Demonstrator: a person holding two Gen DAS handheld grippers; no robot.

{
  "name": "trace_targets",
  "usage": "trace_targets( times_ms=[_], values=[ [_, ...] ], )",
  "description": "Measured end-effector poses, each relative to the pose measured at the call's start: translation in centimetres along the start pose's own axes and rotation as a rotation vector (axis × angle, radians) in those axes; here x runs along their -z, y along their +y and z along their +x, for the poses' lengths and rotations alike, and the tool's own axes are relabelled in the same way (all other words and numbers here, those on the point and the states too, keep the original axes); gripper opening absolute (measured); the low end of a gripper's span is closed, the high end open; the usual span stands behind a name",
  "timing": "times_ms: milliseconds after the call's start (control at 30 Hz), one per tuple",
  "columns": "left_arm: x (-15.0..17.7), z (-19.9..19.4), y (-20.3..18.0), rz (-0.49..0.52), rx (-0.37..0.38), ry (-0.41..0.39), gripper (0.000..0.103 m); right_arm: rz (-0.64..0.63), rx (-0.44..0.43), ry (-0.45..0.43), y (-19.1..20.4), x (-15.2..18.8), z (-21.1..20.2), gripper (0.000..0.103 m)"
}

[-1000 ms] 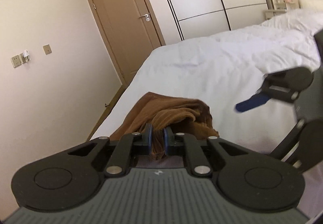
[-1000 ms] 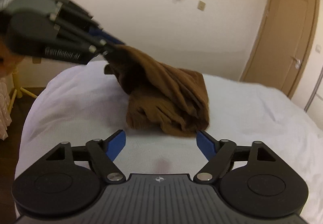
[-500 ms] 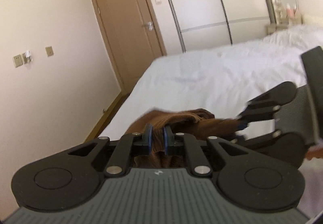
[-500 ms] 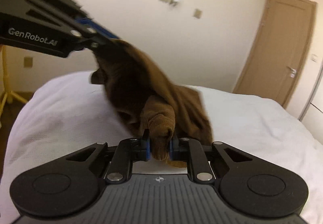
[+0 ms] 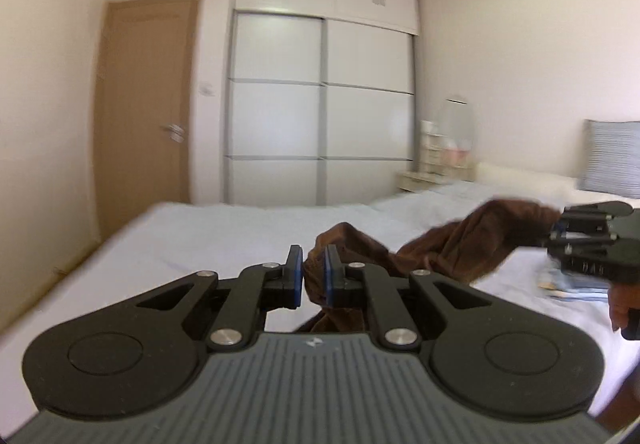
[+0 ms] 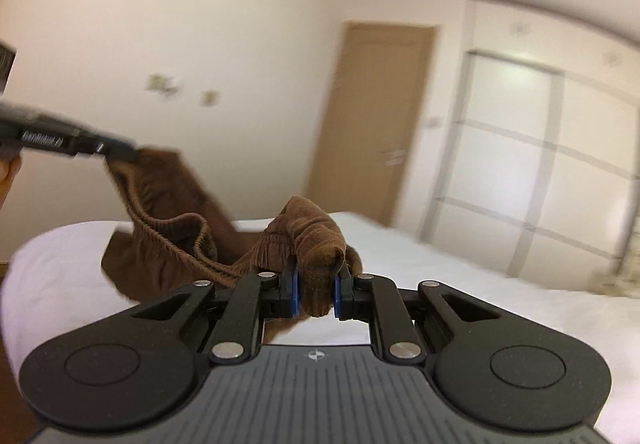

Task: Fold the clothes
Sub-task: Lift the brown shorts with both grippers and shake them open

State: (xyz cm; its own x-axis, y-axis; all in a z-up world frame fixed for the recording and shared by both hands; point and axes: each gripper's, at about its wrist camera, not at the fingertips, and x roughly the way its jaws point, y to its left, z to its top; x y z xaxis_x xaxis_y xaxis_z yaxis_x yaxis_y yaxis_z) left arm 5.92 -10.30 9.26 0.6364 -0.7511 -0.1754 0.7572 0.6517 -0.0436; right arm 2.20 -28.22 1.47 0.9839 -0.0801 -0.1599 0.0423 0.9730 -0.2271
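Brown pants (image 5: 452, 256) now lifted off the bed (image 5: 208, 232), stretched left-right between left tool (image 5: 313, 276) and right tool (image 6: 315, 286), both clamped on the waistband.

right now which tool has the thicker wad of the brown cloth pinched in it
The right tool: a fat bunched fold of the brown cloth fills its wider gap. The left tool pinches only a thin edge, its pads nearly meeting.

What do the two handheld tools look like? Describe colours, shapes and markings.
Each tool, left and right, has a grey ribbed body, two round black lobes, black linkage arms with silver pivot pins, and blue finger pads. A small white logo sits on the body. The left tool's side bears white lettering, too blurred to read.
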Motion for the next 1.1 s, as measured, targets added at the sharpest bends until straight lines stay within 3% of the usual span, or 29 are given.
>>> trace_targets(
  times_ms=[100, 200, 300, 367, 433, 500, 567, 600, 700, 767, 833, 867, 933, 1000, 1100],
  values=[
    [3.9, 1.5, -3.9, -0.062, 0.076, 0.103, 0.007, 0.05, 0.108, 0.063, -2.7, 3.3, -4.6, 0.015],
    [8.5, 2.8, -6.3, -0.082, 0.125, 0.253, 0.007, 0.148, 0.192, 0.191, -5.1, 8.1, -7.1, 0.016],
    [12.0, 2.8, -8.4, -0.015, 0.138, 0.344, 0.008, 0.305, 0.25, 0.301, -7.7, 12.8, -9.6, 0.017],
    [13.0, 2.6, -10.0, 0.092, 0.174, 0.357, 0.018, 0.376, 0.261, 0.333, -8.2, 15.1, -11.2, 0.017],
    [13.6, 2.4, -11.6, 0.217, 0.222, 0.354, 0.037, 0.411, 0.259, 0.337, -8.8, 16.2, -12.7, 0.017],
    [14.1, 2.3, -13.4, 0.329, 0.29, 0.356, 0.04, 0.446, 0.257, 0.341, -9.3, 17.2, -14.2, 0.017],
    [14.9, 2.6, -15.8, 0.434, 0.349, 0.356, 0.052, 0.484, 0.249, 0.336, -9.0, 17.4, -13.7, 0.017],
    [16.0, 2.7, -17.0, 0.466, 0.364, 0.359, 0.058, 0.488, 0.249, 0.33, -9.1, 17.3, -14.3, 0.017],
    [18.4, 4.5, -19.3, 0.448, 0.402, 0.413, 0.059, 0.494, 0.25, 0.317, -9.5, 17.6, -15.4, 0.017],
    [19.7, 5.6, -20.1, 0.432, 0.391, 0.438, 0.056, 0.493, 0.249, 0.313, -9.8, 18.1, -15.4, 0.017],
    [20.0, 7.0, -20.0, 0.401, 0.367, 0.471, 0.017, 0.501, 0.254, 0.315, -9.4, 17.8, -15.3, 0.017],
    [20.2, 7.7, -19.9, 0.385, 0.355, 0.488, 0.012, 0.51, 0.256, 0.318, -9.7, 18.0, -15.3, 0.017],
    [19.5, 8.0, -19.0, 0.338, 0.346, 0.486, 0.005, 0.554, 0.253, 0.316, -10.6, 18.4, -15.4, 0.017],
    [17.5, 7.0, -17.5, 0.292, 0.324, 0.427, 0.004, 0.606, 0.246, 0.295, -10.8, 18.4, -15.8, 0.016],
    [12.4, 4.5, -14.2, 0.087, 0.34, 0.29, 0.003, 0.62, 0.245, 0.233, -10.7, 16.8, -17.2, 0.016]
  ],
)
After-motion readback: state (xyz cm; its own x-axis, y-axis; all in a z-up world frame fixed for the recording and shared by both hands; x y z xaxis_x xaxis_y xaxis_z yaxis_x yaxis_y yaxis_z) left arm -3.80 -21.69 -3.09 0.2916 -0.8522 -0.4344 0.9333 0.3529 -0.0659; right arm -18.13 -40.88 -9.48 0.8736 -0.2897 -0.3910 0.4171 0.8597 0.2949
